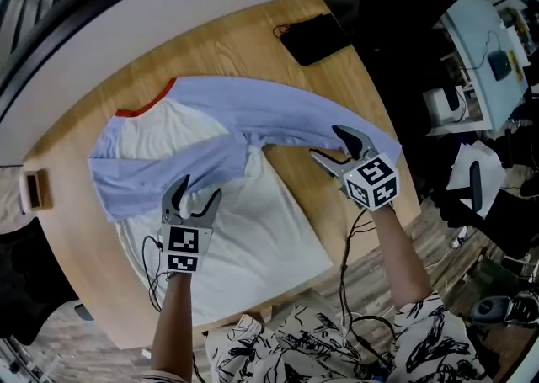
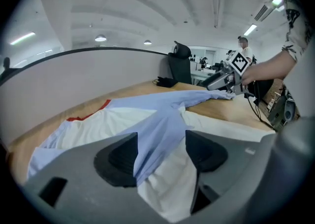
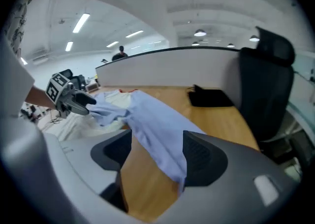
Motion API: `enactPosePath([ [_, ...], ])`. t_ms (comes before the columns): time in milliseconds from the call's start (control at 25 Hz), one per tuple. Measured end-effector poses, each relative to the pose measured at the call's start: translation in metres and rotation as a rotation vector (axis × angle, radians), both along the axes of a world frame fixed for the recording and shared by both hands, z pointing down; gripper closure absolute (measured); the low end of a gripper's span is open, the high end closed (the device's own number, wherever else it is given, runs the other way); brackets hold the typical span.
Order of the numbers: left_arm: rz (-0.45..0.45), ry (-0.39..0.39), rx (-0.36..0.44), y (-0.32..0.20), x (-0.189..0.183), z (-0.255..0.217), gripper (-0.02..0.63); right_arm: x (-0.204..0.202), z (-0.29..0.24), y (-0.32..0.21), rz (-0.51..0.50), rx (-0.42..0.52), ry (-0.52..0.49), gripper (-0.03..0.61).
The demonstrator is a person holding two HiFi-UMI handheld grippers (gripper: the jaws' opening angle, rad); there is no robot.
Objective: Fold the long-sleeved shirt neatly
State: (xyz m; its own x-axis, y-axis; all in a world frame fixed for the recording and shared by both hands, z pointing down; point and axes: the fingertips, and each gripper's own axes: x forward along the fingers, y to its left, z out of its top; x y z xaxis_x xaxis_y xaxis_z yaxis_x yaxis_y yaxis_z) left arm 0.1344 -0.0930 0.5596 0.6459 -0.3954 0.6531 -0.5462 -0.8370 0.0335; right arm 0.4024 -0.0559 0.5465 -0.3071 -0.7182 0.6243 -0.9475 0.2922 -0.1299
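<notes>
- Wooden table (image 1: 253,45) is carrying the long-sleeved shirt (image 1: 253,238), which is lying spread flat.
- Its thin, soft cloth is likely sagging and sliding when lifted, so cuffs or hems are offering the best hold.
- Left gripper (image 1: 199,189) is hovering half open over the folded sleeve (image 1: 168,171), seemingly gripping nothing.
- Right gripper (image 1: 330,144) is standing half open astride the end of the outstretched sleeve (image 1: 286,112), pads not pressing.

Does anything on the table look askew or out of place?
Yes: one blue sleeve of the shirt lies stretched slantwise to the table edge, unfolded, while the other sleeve lies folded across the white body.
</notes>
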Motion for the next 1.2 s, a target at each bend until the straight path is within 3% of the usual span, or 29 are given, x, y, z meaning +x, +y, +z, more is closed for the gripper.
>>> enactPosePath([
  [160, 0.030, -0.012, -0.014, -0.003, 0.023, 0.006, 0.296, 0.117, 0.011, 0.064, 0.228, -0.060, 0.054, 0.212],
  [240, 0.051, -0.026, -0.018, -0.005, 0.037, 0.011, 0.293, 0.149, 0.025, 0.092, 0.239, -0.111, 0.087, 0.213],
  [440, 0.044, -0.028, -0.030, -0.018, 0.058, 0.018, 0.291, 0.192, 0.044, 0.130, 0.151, -0.160, 0.155, 0.210],
  [520, 0.035, -0.020, -0.008, -0.025, 0.062, 0.016, 0.291, 0.205, 0.045, 0.136, 0.163, -0.158, 0.120, 0.216],
  [600, 0.026, 0.000, 0.009, -0.033, 0.063, 0.014, 0.291, 0.211, 0.048, 0.140, 0.172, -0.159, 0.086, 0.274],
  [680, 0.016, 0.018, 0.008, -0.039, 0.063, 0.015, 0.291, 0.215, 0.055, 0.143, 0.162, -0.159, 0.091, 0.286],
  [960, 0.055, -0.006, 0.019, -0.039, 0.075, 0.027, 0.291, 0.220, 0.063, 0.146, 0.169, -0.137, 0.068, 0.382],
  [1000, 0.060, -0.010, 0.019, -0.039, 0.077, 0.028, 0.291, 0.220, 0.063, 0.146, 0.171, -0.136, 0.066, 0.403],
  [1080, 0.074, -0.026, 0.019, -0.038, 0.077, 0.031, 0.291, 0.216, 0.063, 0.146, 0.156, -0.141, 0.069, 0.513],
  [1200, 0.091, -0.058, 0.016, -0.038, 0.074, 0.035, 0.293, 0.212, 0.063, 0.142, 0.139, -0.163, 0.077, 0.546],
])
